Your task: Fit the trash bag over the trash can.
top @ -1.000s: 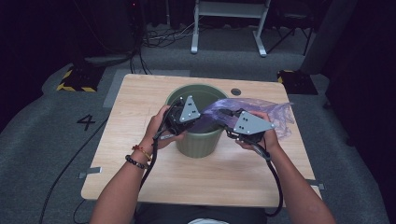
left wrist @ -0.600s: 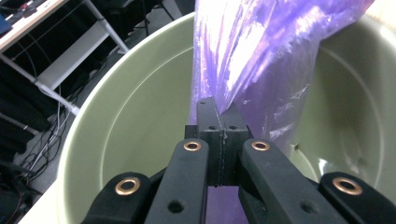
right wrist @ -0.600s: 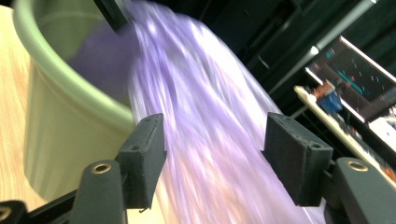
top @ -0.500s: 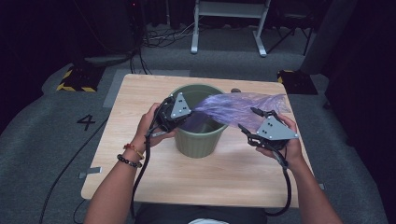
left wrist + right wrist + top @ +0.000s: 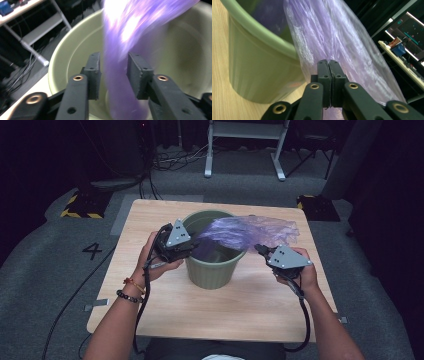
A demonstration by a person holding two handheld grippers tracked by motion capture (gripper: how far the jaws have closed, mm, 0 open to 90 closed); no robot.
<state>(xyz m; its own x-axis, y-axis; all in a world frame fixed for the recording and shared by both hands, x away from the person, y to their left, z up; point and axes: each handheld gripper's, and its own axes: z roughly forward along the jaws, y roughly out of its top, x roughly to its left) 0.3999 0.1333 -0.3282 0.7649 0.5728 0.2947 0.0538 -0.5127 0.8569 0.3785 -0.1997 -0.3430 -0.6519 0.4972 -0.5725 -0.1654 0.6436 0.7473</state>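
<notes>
A: Left gripper first. State?

B: Jaws partly apart. They have just been opening. In the left gripper view the purple bag runs straight up between the two pads, with a gap showing on each side, so the film passes through loose, not pinched. The picture there is blurred.

A: Where is it against the bin?

B: Just over the rim on its own side, jaws pointing in across the mouth. The bin wall curves round behind the bag, ahead of the jaws.

A: Right gripper?

B: Jaws have just been closing and now meet. In the right gripper view the pads press together on a fold of the bag, film fanning out above and beyond the tips. Holding the bag.

A: Bin from that side?

B: To the left of its jaws, near, standing upright on the table. The gripper itself sits outside the rim.

A: And the bag overall?

B: Stretched from the left gripper across the bin mouth to the right gripper, the rest spread out on the table past the right jaws. Part of it hangs inside the bin.
</notes>
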